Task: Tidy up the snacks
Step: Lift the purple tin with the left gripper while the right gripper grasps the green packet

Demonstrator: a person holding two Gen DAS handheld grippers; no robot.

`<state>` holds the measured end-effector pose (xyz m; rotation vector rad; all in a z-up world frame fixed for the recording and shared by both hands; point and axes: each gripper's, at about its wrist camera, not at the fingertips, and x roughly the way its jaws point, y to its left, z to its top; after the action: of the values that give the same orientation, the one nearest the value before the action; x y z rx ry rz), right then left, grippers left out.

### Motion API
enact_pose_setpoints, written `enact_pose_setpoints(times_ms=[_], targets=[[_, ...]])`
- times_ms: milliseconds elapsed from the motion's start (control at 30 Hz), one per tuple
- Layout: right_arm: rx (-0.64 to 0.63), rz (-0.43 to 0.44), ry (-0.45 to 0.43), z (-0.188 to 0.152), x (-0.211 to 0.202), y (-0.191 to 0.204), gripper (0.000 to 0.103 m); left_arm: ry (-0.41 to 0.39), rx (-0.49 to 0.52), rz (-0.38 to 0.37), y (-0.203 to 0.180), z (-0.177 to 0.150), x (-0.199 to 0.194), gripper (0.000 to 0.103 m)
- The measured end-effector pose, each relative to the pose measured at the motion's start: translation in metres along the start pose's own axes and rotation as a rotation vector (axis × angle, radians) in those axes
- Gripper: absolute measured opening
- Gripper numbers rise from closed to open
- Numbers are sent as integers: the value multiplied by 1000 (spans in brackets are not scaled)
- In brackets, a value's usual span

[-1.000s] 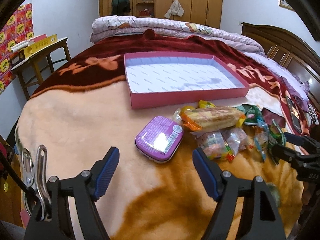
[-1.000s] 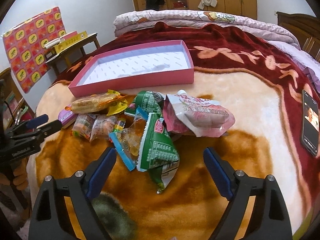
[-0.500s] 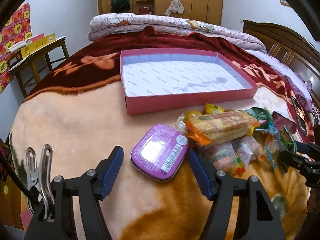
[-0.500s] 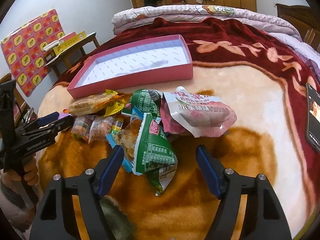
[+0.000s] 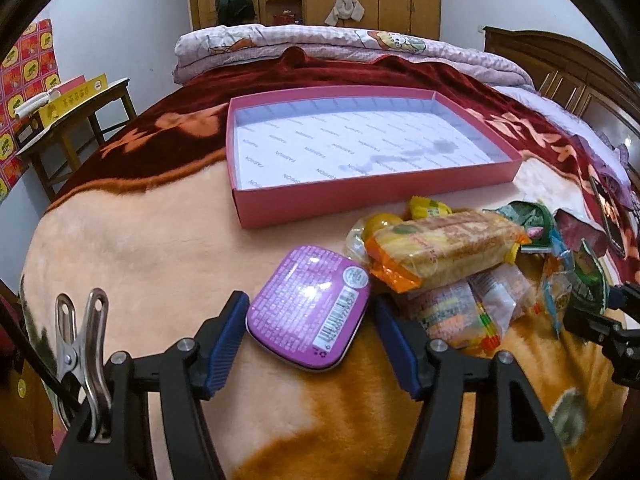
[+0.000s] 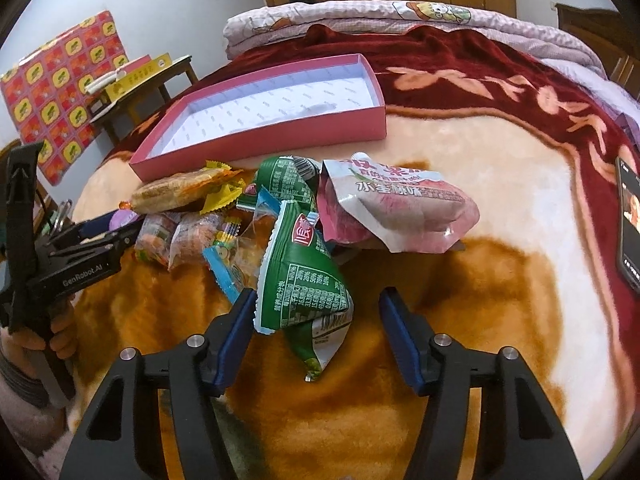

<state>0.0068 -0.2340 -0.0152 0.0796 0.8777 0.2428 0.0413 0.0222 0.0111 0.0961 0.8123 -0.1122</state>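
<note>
Left gripper [image 5: 308, 338] fingers now flanking glossy rounded purple tin [image 5: 309, 307]

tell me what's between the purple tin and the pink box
Bare blanket only, seen in the left wrist view; the purple tin and pink box lie apart.

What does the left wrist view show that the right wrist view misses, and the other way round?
Only left wrist: the purple tin's label face, lying between the left gripper's fingers, and a steel clip.
Only right wrist: the pink pouch's front, the green packet between the right gripper's fingers, and a hand holding the left gripper.
Both: the empty pink box and the orange biscuit pack.
</note>
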Motion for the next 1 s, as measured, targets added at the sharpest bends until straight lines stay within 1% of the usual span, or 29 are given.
enact_pose_setpoints(times_ms=[133, 433, 500, 567, 667, 1000], targets=[[10, 1, -24, -3, -1, 0, 64, 4, -21, 4, 0, 1, 0, 70], [-3, -7, -27, -4, -2, 1, 64, 6, -28, 13, 1, 1, 0, 69], [5, -2, -29, -3, -3, -1, 60, 5, -32, 13, 2, 2, -1, 65], [20, -9, -30, -3, -5, -4, 47, 5, -35, 12, 2, 1, -2, 65], [39, -1, -30, -2, -6, -7, 37, 4, -36, 10, 3, 0, -3, 65], [26, 13, -43, -4, -15, -2, 33, -4, -56, -10, 8, -7, -19, 64]])
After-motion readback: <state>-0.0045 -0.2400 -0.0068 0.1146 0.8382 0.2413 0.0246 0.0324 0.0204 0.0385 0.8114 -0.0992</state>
